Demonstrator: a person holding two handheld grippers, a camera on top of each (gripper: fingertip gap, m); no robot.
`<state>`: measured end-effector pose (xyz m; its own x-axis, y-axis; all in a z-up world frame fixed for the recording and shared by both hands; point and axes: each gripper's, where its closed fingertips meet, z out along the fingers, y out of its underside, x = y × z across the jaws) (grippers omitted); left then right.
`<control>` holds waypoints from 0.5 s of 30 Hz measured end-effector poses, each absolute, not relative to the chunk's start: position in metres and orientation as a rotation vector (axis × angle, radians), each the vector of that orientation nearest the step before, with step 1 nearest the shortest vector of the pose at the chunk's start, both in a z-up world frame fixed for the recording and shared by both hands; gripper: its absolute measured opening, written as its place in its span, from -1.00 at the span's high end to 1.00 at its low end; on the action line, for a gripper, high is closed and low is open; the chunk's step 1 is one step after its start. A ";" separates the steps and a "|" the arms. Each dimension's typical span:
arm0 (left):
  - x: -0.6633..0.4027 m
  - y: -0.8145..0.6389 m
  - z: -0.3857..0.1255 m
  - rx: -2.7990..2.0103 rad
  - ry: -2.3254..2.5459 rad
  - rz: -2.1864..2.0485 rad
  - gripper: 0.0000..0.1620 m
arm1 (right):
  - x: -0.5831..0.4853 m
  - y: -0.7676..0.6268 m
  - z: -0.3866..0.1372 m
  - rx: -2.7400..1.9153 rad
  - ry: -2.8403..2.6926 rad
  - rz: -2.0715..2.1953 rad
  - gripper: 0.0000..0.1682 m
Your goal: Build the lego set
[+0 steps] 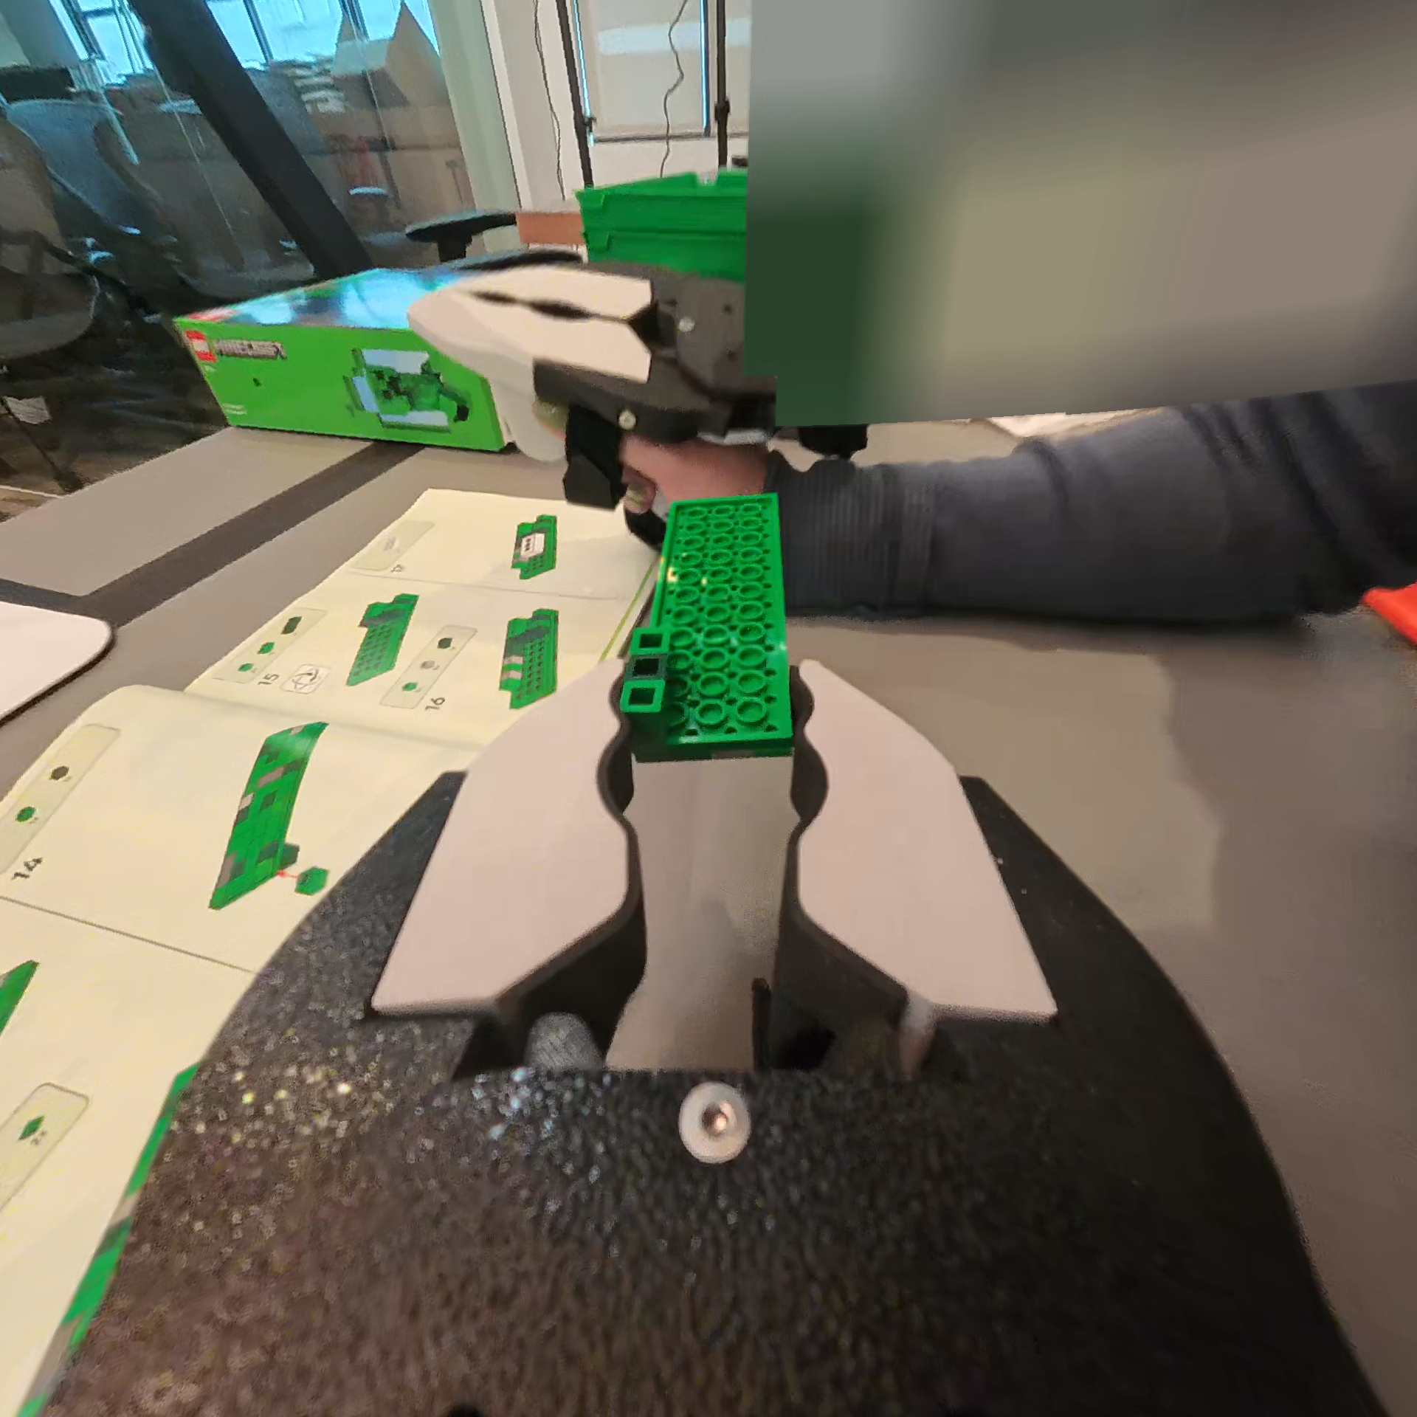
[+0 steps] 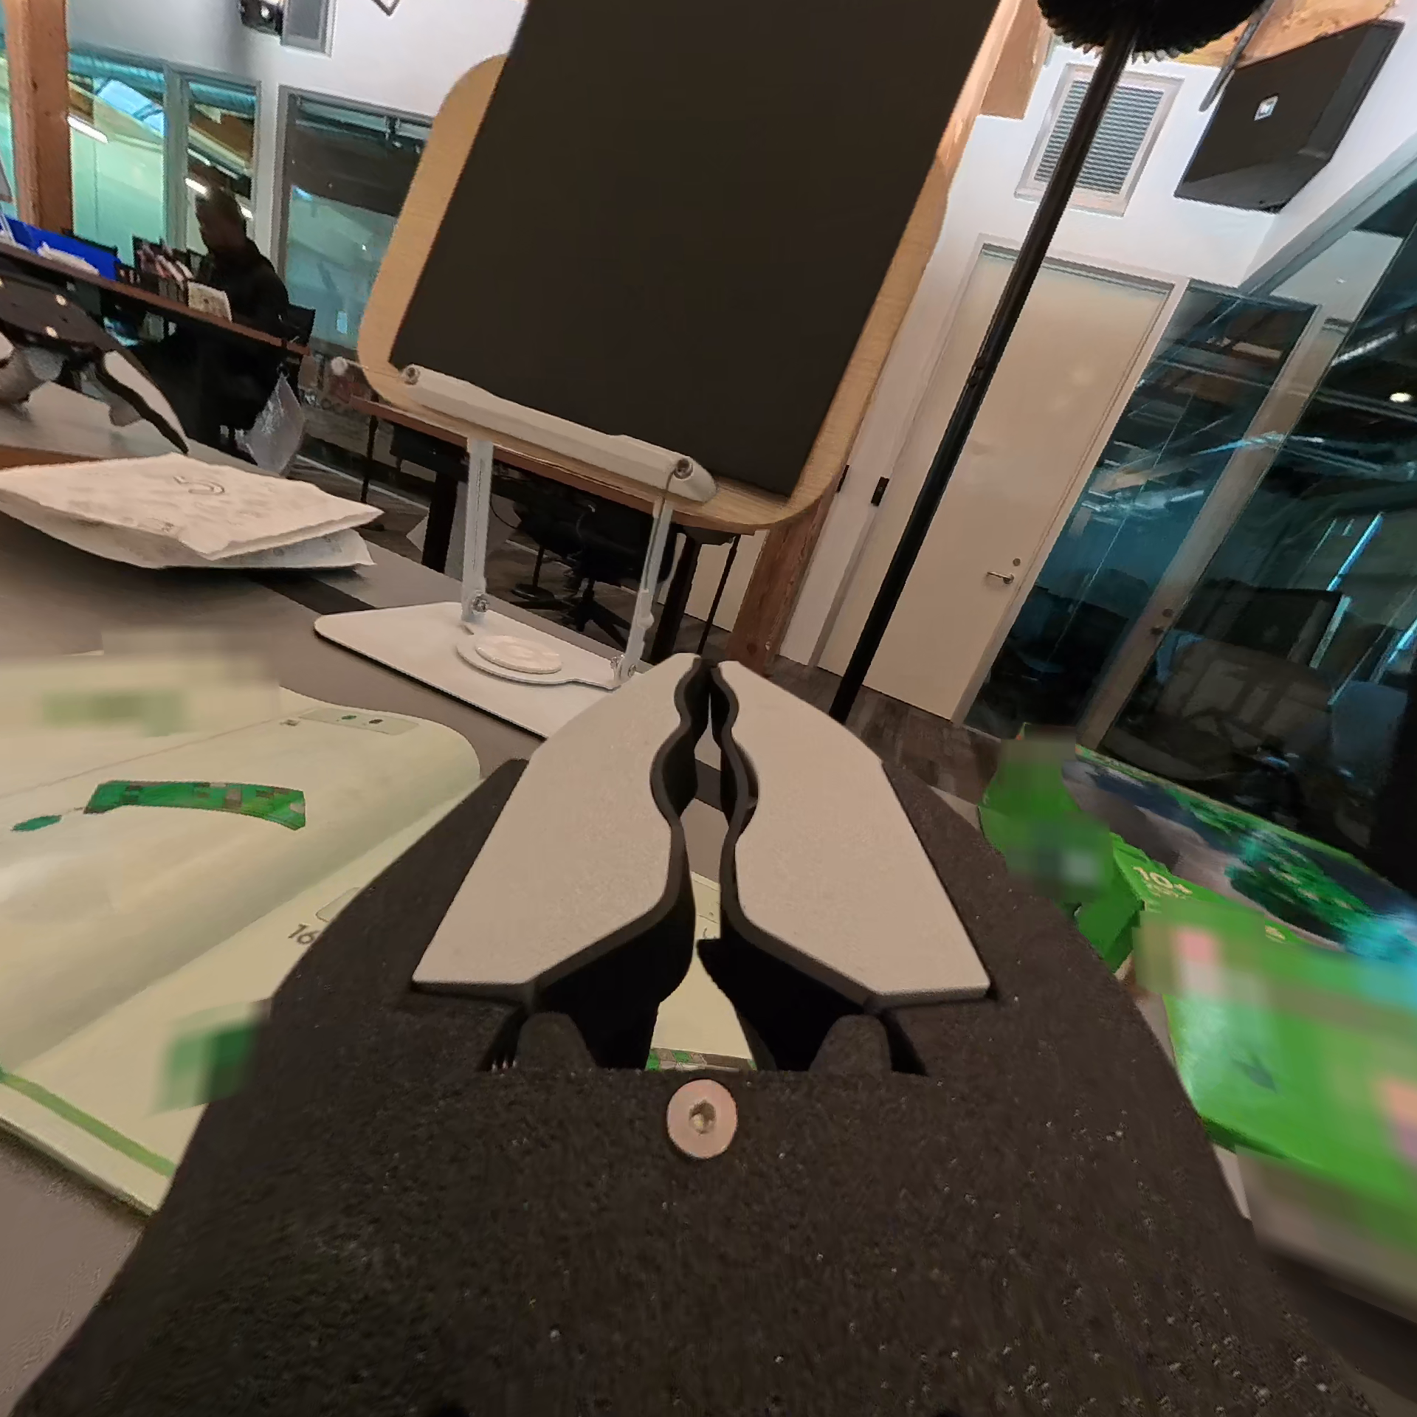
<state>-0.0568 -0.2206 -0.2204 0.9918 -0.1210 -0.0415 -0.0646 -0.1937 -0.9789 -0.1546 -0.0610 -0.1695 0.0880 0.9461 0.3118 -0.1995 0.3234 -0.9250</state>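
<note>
My left gripper is shut on the near end of a long green lego plate, held underside up above the grey table. Small green square bricks sit along its left edge. My right gripper is shut and holds nothing; it is raised above the open instruction booklet. The right gripper also shows in the left wrist view, held in a hand beyond the plate. The booklet lies open to the left of the plate.
The green lego box lies at the far side of the table, also seen at right. A dark-sleeved forearm rests on the table. A tablet on a white stand and white paper bags stand beyond the booklet. A green bin sits behind. Across from one pair of fingers to the other is roughly 20 cm.
</note>
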 end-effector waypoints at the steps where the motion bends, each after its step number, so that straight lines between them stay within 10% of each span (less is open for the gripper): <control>1: -0.054 -0.223 -0.216 -1.751 0.131 -0.063 0.54 | -0.155 -0.063 -0.170 -0.832 -1.164 1.006 1.00; 15: -0.103 -0.403 -0.200 -1.743 -0.158 0.450 0.54 | -0.155 -0.120 -0.182 -0.591 -1.398 0.733 1.00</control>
